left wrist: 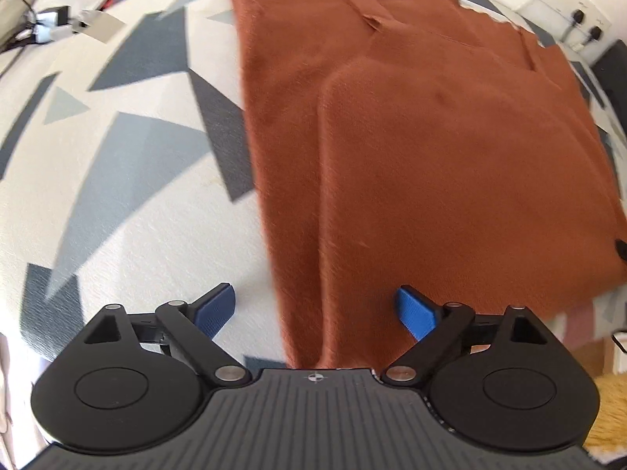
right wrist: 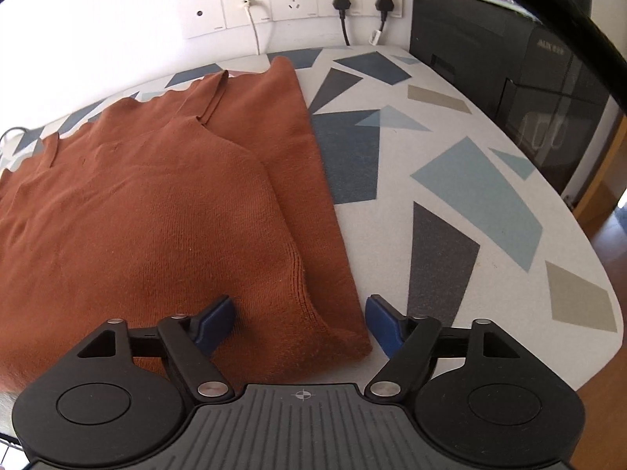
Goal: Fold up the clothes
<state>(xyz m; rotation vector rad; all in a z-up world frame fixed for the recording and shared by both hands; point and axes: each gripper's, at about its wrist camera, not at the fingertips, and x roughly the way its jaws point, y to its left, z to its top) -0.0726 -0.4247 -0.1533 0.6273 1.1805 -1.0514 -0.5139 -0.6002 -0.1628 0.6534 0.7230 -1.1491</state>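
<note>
A rust-orange knit garment lies flat on the patterned table, with one layer folded over another. In the left wrist view my left gripper is open, its blue pads straddling the garment's near left edge without pinching it. The same garment fills the left half of the right wrist view. There my right gripper is open around the near right corner of the cloth. A ribbed hem runs between its fingers. A scalloped edge of the garment lies toward the wall.
The table cover is white with grey and blue geometric patches. A wall socket strip with plugged cables sits behind the table. A black appliance stands at the back right. Small items and cables lie at the far left.
</note>
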